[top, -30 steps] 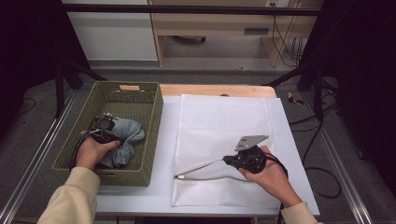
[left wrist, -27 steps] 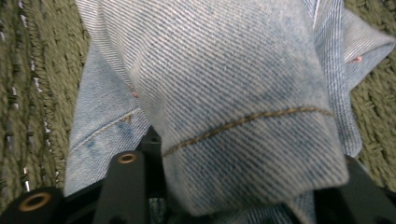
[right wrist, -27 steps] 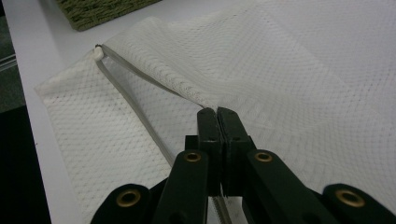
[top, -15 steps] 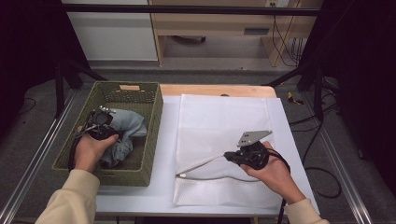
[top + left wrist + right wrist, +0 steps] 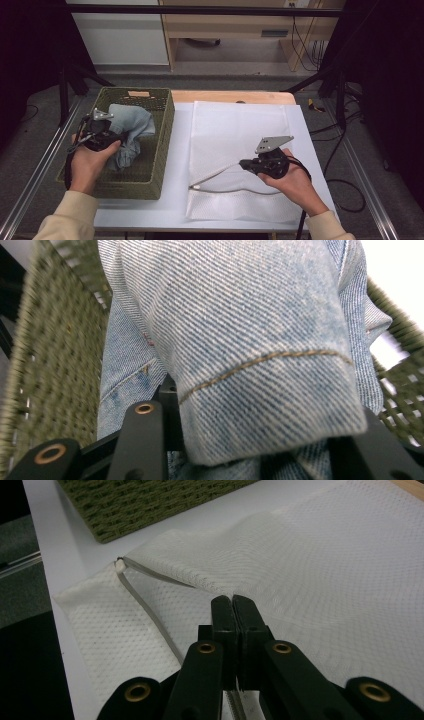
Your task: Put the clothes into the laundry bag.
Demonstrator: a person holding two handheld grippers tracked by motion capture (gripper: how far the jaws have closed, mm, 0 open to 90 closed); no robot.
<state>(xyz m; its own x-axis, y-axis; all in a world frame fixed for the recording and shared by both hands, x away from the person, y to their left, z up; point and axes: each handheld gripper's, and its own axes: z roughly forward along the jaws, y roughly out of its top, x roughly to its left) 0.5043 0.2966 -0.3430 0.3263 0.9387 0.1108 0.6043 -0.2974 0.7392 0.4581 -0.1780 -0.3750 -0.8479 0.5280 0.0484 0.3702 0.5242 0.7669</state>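
A light-blue denim garment [image 5: 132,122] hangs bunched above the green woven basket [image 5: 162,150] at the table's left. My left gripper [image 5: 116,138] has just been closing and is shut on it. In the left gripper view the cloth [image 5: 240,330] fills the gap between the jaws of that gripper [image 5: 255,415] and drapes over them. A white mesh bag [image 5: 235,130] lies flat at the middle of the table. My right gripper [image 5: 243,164] is shut on the bag's zip edge [image 5: 215,175] and holds the upper layer slightly raised. The right gripper [image 5: 232,602] shows closed jaws, with the mesh [image 5: 325,565] rising from them.
The white table [image 5: 175,200] has a wooden strip [image 5: 230,95] along its far edge. Metal rails [image 5: 30,175] run down both sides. The basket's wall [image 5: 150,505] stands close to the bag's open corner. A dark stand leg [image 5: 65,85] rises at the far left.
My left gripper has risen with the denim, pulling it up out of the basket. The right gripper has kept its hold and barely moved.
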